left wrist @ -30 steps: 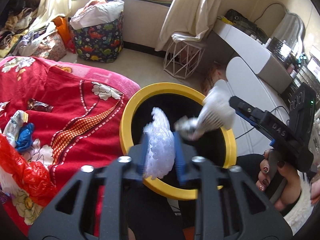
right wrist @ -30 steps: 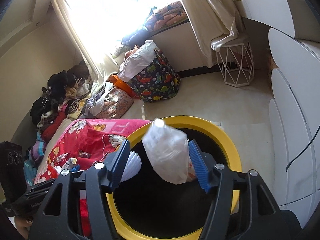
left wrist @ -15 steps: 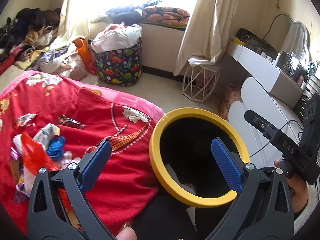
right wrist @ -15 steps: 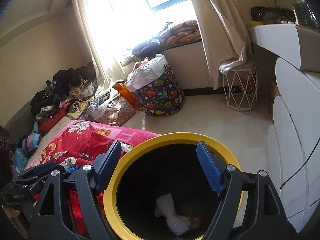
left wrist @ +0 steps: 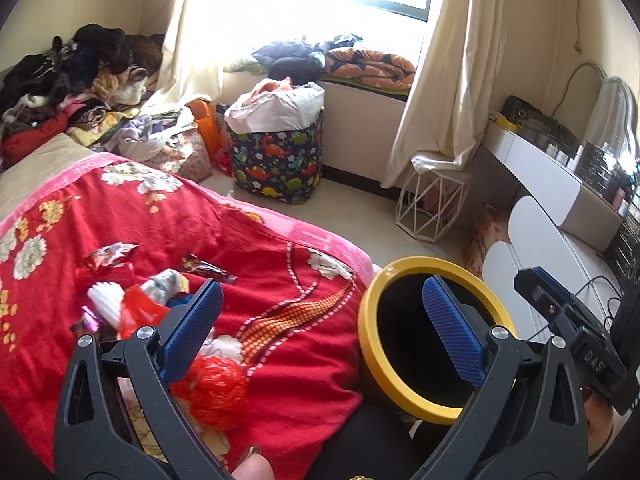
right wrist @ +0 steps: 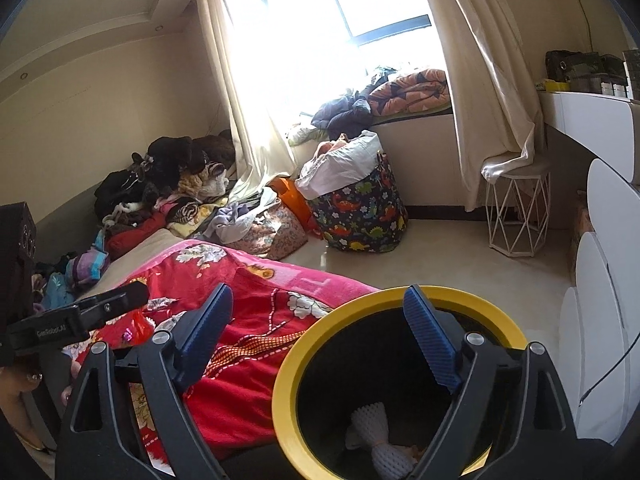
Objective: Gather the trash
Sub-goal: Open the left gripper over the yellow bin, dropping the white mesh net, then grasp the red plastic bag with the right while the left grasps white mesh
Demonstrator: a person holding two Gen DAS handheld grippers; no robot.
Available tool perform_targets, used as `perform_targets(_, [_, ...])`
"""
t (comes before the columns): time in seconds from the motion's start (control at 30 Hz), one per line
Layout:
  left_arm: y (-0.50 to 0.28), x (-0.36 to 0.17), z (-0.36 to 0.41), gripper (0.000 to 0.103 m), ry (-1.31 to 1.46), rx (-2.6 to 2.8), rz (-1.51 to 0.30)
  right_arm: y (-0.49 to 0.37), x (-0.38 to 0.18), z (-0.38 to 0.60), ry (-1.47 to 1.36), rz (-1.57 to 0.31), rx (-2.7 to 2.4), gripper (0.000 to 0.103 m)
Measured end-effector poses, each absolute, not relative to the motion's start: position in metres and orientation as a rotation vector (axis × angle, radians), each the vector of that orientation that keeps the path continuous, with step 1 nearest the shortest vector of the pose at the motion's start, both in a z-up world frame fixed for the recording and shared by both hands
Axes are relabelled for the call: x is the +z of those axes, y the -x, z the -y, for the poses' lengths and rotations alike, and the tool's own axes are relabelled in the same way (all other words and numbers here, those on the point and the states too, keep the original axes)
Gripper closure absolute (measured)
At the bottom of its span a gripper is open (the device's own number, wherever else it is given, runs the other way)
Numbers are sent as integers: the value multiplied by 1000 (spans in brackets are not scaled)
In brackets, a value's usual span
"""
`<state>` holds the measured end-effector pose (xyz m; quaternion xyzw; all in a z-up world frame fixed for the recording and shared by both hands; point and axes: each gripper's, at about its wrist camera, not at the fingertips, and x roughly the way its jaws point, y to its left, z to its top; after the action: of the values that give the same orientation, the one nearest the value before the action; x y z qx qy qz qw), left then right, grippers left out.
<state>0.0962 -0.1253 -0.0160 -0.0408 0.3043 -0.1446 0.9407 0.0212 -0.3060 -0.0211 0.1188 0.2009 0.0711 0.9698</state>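
yellow rim of the bin [left wrist: 404, 276] beside the red blanket [left wrist: 280, 248]: in the left wrist view our left gripper [left wrist: 320, 334] hangs released and empty, and we see the trash pile [left wrist: 152, 308] lying on the blanket. in the right wrist view our right gripper [right wrist: 316, 336] is released too, above the bin [right wrist: 360, 304], and only here we see the white foam net [right wrist: 380, 436] at the bottom.
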Motion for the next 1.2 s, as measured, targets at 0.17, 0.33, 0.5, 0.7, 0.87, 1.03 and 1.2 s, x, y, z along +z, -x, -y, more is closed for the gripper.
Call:
perform_targets(0.17, [-93,-10,103,11,99,-251,-592,-22,-17,286,-207,-404,185,17])
perform_targets(0.33, [-90,-7,80,11,110,-209,-574,-21,-15,262,-185,-412,232,17])
perform_targets(0.5, [-87,-7,59,11,129,-175,-568,-21,-12,235,-154,-421,285,14])
perform_targets(0.7, [-82,-5,37,11,151,-141,-557,-21,-12,207,-117,-437,344,12])
perform_targets(0.87, [-80,-5,18,11,177,-108,-558,-24,-15,187,-88,-464,388,11])
perform_targets(1.03, [-80,-9,-1,11,199,-78,-577,-27,-24,168,-62,-502,427,11])
perform_targets(1.2, [-79,-16,-20,11,212,-47,-601,-31,-36,150,-33,-549,465,11])
